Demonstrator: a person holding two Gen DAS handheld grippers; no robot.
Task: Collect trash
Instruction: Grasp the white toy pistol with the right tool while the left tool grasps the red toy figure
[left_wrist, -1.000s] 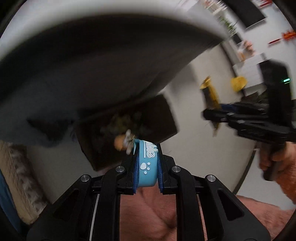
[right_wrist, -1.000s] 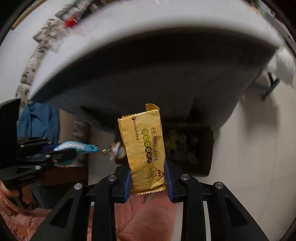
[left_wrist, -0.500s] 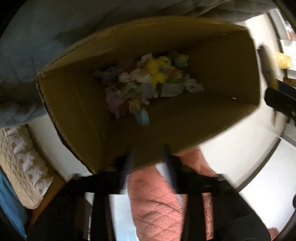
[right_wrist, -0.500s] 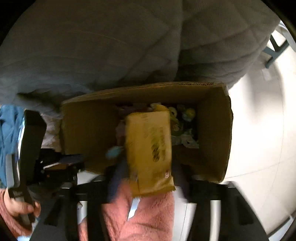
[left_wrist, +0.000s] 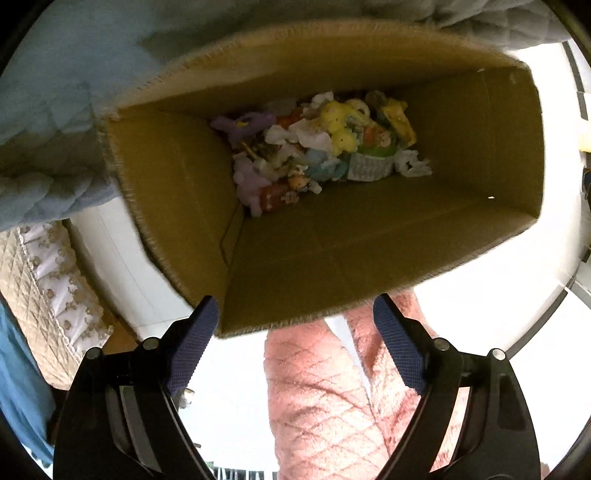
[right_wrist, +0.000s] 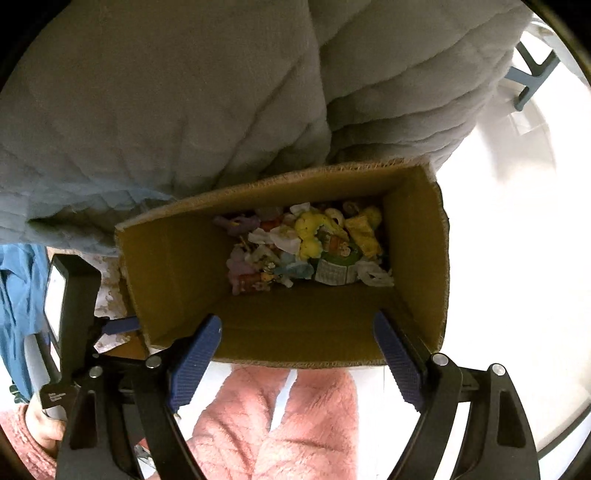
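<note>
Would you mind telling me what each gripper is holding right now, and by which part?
Nothing is held: the left gripper and right gripper are both open, empty, above the cardboard box.

Floor around the cardboard box blown out white in both views, box interior dim and yellowish with trash at its bottom fairly sharp, box rims slightly smeared, fisheye bending edges, black vignette at corners.

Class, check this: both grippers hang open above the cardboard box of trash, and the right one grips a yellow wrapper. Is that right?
Not quite. In the right wrist view the right gripper holds nothing. Both it and the left gripper hang open above the cardboard box of trash.
</note>
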